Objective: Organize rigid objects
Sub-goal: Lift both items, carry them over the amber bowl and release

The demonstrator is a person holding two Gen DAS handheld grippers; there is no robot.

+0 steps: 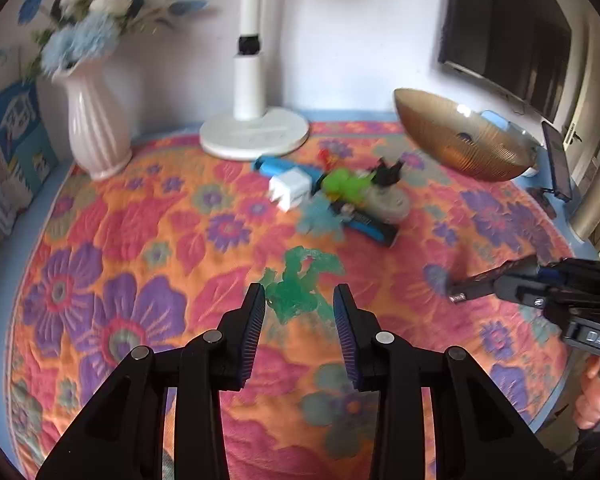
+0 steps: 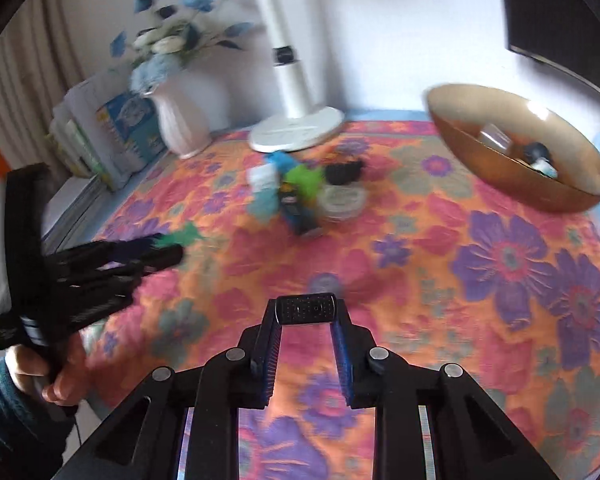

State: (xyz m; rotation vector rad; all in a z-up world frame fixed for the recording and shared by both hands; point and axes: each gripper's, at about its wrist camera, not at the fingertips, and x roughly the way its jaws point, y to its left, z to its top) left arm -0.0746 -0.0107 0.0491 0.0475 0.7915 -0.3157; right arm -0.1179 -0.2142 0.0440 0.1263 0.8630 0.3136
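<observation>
Two pairs of tongs are working over the flowered cloth (image 1: 148, 240) covering the table. The left tongs (image 1: 299, 300) are standing wide apart, hovering just short of a translucent green figure (image 1: 298, 284) lying on the cloth; the figure is sitting between and beyond the tips, and whether either pad is touching it I cannot tell. The right tongs (image 2: 305, 310) are gripping a small black dotted block (image 2: 305, 309), pinched crosswise between the two tips, jaws narrowed onto its ends.

Further back, a jumble of small toys (image 1: 340, 196) is huddling near the white lamp base (image 1: 254, 134): a white charger plug (image 1: 288, 190), a lime-green piece, a grey disc, a blue-and-black piece, all overlapping and blurred. An amber bowl (image 2: 512, 148) is tilting at the far right corner, with a few items lying inside, too smeared to name.

Open cloth is stretching between the tongs and the toy pile, and wide on the right side too. A pink ribbed vase (image 1: 92, 120) and stacked books are crowding the far left edge.

Both views are blurring. The right tongs are showing in the left view only side-on, at the frame edge.
</observation>
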